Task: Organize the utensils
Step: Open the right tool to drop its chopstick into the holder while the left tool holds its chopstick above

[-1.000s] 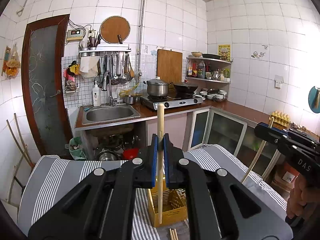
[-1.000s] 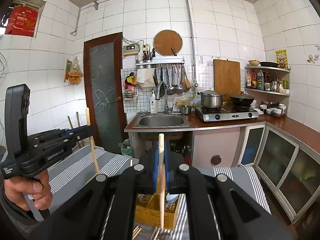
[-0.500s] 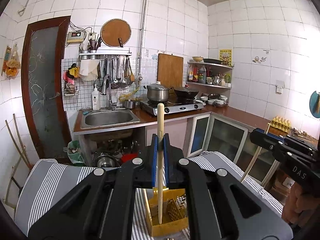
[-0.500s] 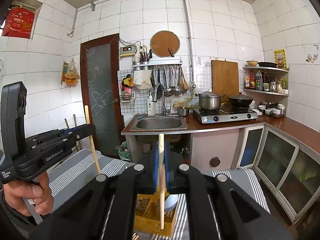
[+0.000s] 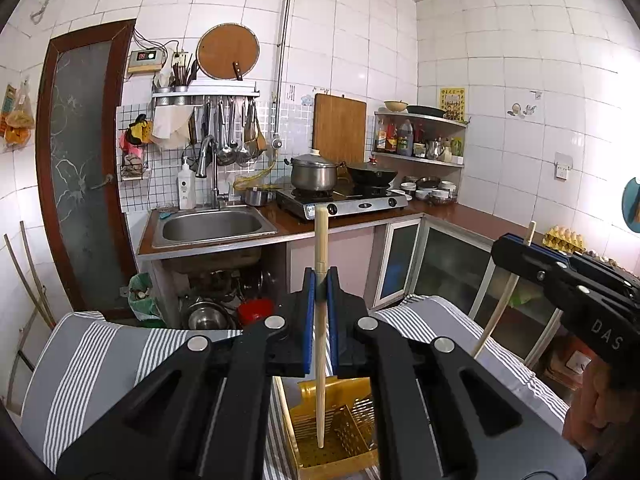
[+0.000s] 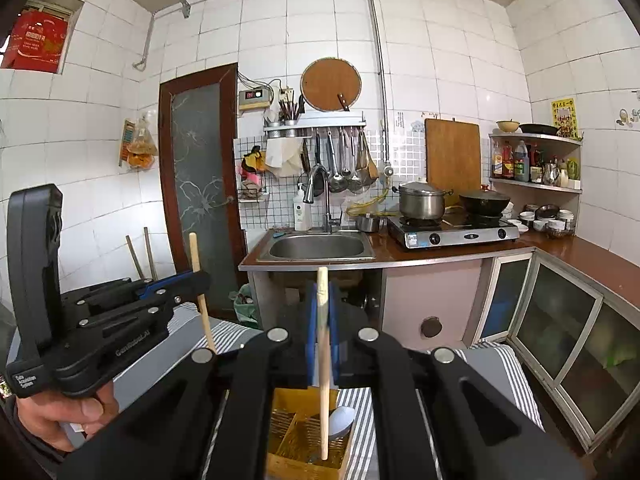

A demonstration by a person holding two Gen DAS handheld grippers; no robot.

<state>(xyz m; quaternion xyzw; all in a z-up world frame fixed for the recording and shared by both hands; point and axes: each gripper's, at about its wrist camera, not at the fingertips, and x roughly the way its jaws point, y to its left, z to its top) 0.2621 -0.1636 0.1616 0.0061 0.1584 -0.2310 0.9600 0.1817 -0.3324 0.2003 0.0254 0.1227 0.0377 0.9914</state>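
striped cloth [image 5: 120, 356] lower frame | yellow caddy [image 5: 340, 428] bottom centre; spoon [image 6: 340, 420] inside | left gripper [image 5: 320, 292] clamps chopstick [image 5: 321, 320] upright over caddy | right gripper [image 6: 322, 308] clamps second chopstick [image 6: 323, 360] | risk: tilted release misses compartment | writing: "DAS", "GenRobot.AI"

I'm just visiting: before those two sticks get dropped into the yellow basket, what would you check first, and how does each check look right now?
1. Left gripper shut on its chopstick: ok.
2. Right gripper shut on its chopstick: ok.
3. Left chopstick's tip over the yellow basket: ok.
4. Right chopstick's tip over a basket compartment: ok; which compartment, cannot tell.
5. White spoon in the basket clear of the right tip: cannot tell; it lies close beside it.
6. Basket steady on the striped cloth: cannot tell.
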